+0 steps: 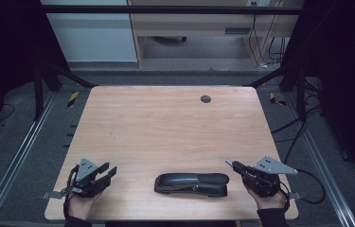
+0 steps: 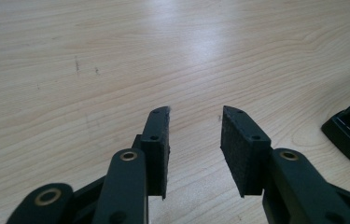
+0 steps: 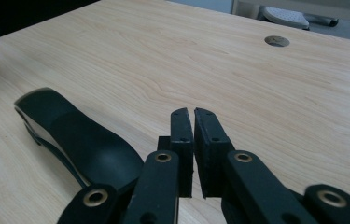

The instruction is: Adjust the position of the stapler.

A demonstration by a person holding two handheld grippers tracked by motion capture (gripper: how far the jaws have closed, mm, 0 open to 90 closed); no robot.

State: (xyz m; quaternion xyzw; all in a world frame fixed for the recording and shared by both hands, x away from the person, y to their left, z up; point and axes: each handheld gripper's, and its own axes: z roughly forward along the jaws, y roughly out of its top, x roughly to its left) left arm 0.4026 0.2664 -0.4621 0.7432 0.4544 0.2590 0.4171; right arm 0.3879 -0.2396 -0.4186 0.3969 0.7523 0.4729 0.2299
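It looked like a lab. A metal frame [image 1: 47, 80] ringed the wooden table [image 1: 165, 127], and loose cables [image 1: 298, 127] crossed the grey floor [image 1: 23, 156].

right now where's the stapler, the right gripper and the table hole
stapler [image 1: 191, 183], high view, middle of its top arm
right gripper [image 3: 193, 116], right gripper view, between its fingertips
table hole [image 1: 206, 99], high view, its centre

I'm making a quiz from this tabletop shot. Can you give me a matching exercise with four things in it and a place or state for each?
Things:
1. stapler
2. left gripper
3. right gripper
4. round hole

Place or state:
A. jaws nearly together, nothing between
B. far part of the table, right of centre
C. lying flat near the front edge, between the two hands
D. jaws apart with a gap, bare wood between

Pairs: 1-C, 2-D, 3-A, 4-B
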